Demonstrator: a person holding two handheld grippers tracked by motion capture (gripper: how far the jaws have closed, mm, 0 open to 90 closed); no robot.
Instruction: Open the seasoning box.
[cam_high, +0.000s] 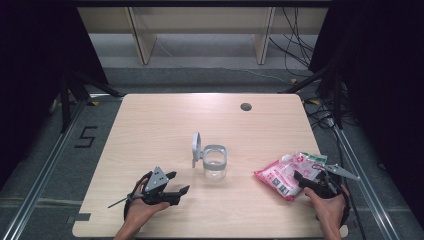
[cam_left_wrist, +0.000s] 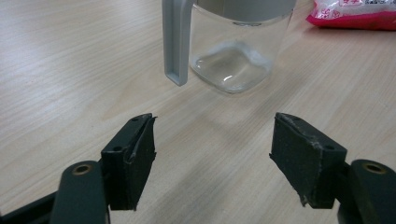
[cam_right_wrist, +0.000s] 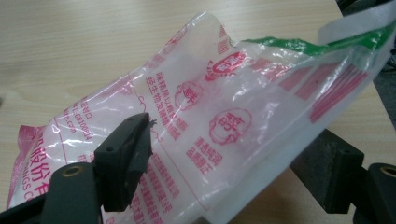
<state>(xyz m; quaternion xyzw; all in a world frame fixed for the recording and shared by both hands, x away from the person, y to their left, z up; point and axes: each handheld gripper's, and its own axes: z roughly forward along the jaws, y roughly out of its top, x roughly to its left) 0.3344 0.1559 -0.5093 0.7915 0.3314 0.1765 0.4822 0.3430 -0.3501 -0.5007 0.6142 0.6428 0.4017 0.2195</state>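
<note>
While right tongs (cam_right_wrist: 233, 158) straddle the bag (cam_right_wrist: 224, 126) unclosed, left tongs (cam_left_wrist: 212, 158) wide, jar (cam_left_wrist: 236, 51) ahead.

Jar (cam_high: 215, 165) ahead of left gripper (cam_high: 172, 190); bare tabletop (cam_high: 165, 125) beyond.

A jar (cam_high: 215, 164) is set near the middle of the table (cam_high: 160, 120), with its lid (cam_high: 196, 146) raised at its left side. A bag (cam_high: 287, 172) is laid to the right of the jar, near the table's right edge. The left gripper (cam_high: 175, 186) is placed before and left of the jar, apart from it; the right gripper (cam_high: 306, 181) is set at the bag's near end, with the bag between its jaws.
</note>
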